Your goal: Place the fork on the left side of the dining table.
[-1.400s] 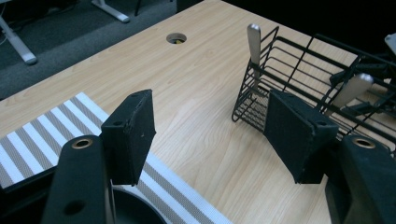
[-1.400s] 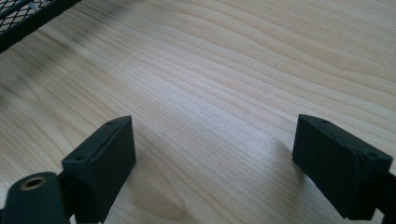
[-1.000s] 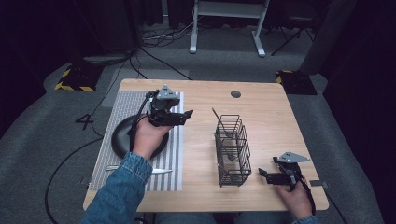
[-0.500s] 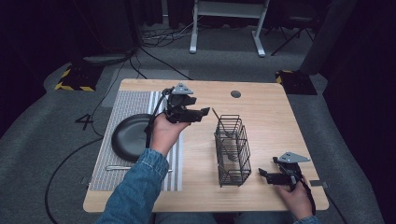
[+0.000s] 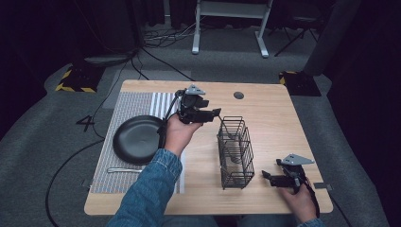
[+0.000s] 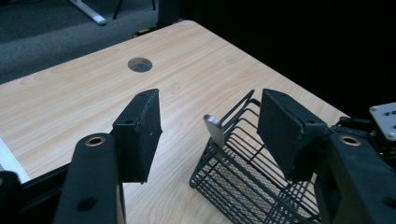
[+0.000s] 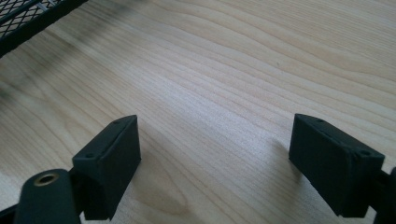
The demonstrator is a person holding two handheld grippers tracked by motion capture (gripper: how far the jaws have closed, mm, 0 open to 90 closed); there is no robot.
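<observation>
A black wire basket [image 5: 235,151] stands on the wooden table [image 5: 269,118], right of centre. A metal utensil handle [image 6: 215,128] sticks up from its far end. My left gripper [image 5: 215,112] hovers above the table just left of the basket's far end, open and holding nothing. In the left gripper view the handle stands between and just beyond the open gripper [image 6: 212,100], with the basket [image 6: 243,182] below. My right gripper [image 5: 267,176] rests low near the front right, beside the basket's near end, open and holding nothing. In its own view the gripper [image 7: 215,126] has bare wood between the jaws.
A black plate [image 5: 137,139] lies on a striped placemat [image 5: 108,175] at the left, with a piece of cutlery [image 5: 125,169] in front of it. The table has a round cable hole [image 5: 239,95] at the back. The basket's corner [image 7: 28,18] is close by in the right gripper view.
My left gripper has moved right, from over the placemat beside the plate to the basket's far end. The right gripper has stayed put.
</observation>
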